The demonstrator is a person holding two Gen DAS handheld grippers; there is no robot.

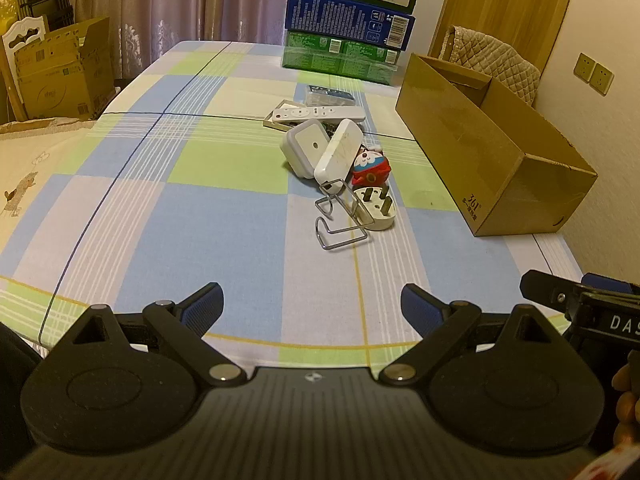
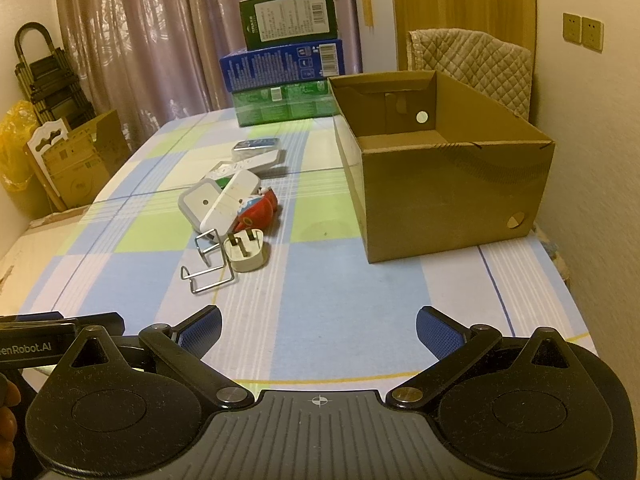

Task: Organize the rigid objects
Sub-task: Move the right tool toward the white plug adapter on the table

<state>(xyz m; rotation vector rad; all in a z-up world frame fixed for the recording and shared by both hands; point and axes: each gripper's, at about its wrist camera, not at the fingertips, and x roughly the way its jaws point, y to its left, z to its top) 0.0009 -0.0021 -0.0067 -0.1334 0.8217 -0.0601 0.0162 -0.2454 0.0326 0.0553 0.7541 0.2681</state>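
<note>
Nothing sorted yet, by the look of it — the open brown cardboard box (image 2: 448,196) shows no contents in its visible part, while the cluster of small rigid objects (white wall plug (image 2: 245,255), bent wire holder (image 2: 206,268), red cartoon figure (image 2: 256,212), white cases, remote) sits near it on the checked tablecloth (image 2: 320,280). Left gripper (image 1: 312,300) and right gripper (image 2: 319,324) hover short of the pile, jaws wide, holding nothing. Legible writing — "361°" on the box's end, "DAS" and "enRobot.AI" on the grippers; the labels on the stacked boxes behind are too small to read.

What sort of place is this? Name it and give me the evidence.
Most likely a room in a home, not a lab or workshop. A table with a checked cloth fills the middle, long curtains hang behind it, and a chair with a quilted cover stands by a wall with sockets.
</note>
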